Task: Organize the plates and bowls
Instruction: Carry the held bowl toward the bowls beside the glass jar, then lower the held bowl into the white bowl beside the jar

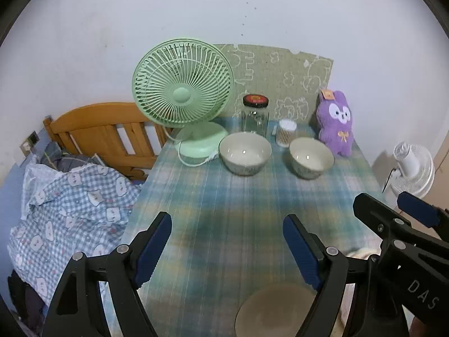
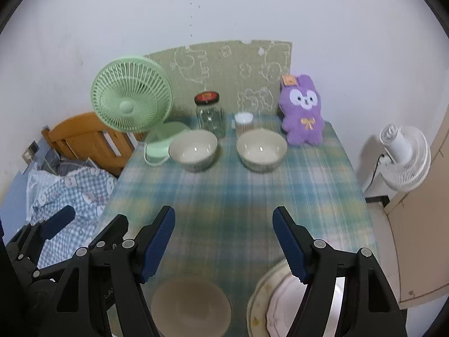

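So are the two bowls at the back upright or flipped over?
Upright. The left bowl and the right bowl both sit on the tablecloth with rims up, their pale, empty insides showing.

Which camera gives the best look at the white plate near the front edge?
The right wrist view: the white plate shows there, partly behind a jaw. The left wrist view shows only a sliver behind the grippers.
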Tool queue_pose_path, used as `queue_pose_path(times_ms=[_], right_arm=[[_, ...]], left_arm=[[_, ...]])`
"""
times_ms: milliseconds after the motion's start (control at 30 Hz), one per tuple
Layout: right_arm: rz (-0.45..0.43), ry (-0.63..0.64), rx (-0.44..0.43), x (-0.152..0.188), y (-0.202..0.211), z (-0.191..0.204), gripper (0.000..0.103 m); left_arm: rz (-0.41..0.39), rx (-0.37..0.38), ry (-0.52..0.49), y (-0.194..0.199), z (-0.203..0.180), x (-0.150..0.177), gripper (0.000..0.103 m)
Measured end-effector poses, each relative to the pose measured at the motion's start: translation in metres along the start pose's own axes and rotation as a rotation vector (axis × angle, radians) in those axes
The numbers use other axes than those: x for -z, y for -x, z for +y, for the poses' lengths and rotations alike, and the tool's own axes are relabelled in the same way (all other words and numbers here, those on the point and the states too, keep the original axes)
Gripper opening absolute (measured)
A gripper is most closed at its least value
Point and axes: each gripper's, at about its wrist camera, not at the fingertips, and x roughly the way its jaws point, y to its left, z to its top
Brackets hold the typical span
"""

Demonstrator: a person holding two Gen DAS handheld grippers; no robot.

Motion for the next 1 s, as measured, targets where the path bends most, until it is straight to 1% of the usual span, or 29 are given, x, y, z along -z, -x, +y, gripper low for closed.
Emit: queue_pose_path(times_ms=[100,233,333,433,500,567,600,633,667,733,900,1000], right_arm=[[-0.018,0.003,0.004,-0.018,-0.012,0.005,0.075],[-0.027,-0.005,0.018,-0.041,-0.036,0.013,0.075],[-0.028,-0.011,0.031,-0.055,-0.058,0.017,0.075],[-0.020,-0.014,0.035,-0.066,-0.084,0.020,0.075],[-0.013,-0.016,0.030,-0.072,-0.103,0.022,0.075],[-0.007,-0.017,0.044,-0.075,-0.119,0.023,0.075],[-0.001,-0.014,0.050,-0.077,-0.128,0.023,0.075],[0.005,-0.011,0.055,-0.079,-0.139,0.024,0.072],[0.011,-0.006,0.053,-0.079,-0.147,0.025,0.066],[0.028,0.000,0.061,-0.081,-0.167,0.026,0.062],[0.039,-0.021,0.074,-0.085,-0.208,0.024,0.062],[0.055,-0.029,0.079,-0.088,-0.236,0.023,0.059]], left_arm=[[-0.004,0.004,0.009,-0.012,0.004,-0.018,0.083],[-0.022,-0.013,-0.012,-0.035,0.007,-0.043,0.083],[-0.027,-0.012,-0.030,-0.055,0.011,-0.057,0.081],[-0.027,-0.012,-0.039,-0.077,0.014,-0.068,0.078],[-0.020,-0.020,-0.033,-0.093,0.016,-0.074,0.078],[-0.012,-0.030,-0.036,-0.112,0.016,-0.078,0.078],[-0.010,-0.033,-0.040,-0.120,0.016,-0.079,0.077],[-0.007,-0.036,-0.041,-0.127,0.016,-0.079,0.074],[-0.002,-0.038,-0.043,-0.135,0.016,-0.080,0.073],[0.014,-0.041,-0.048,-0.154,0.015,-0.081,0.064],[0.033,-0.041,-0.036,-0.192,0.016,-0.084,0.060],[0.039,-0.047,-0.049,-0.214,0.014,-0.086,0.056]])
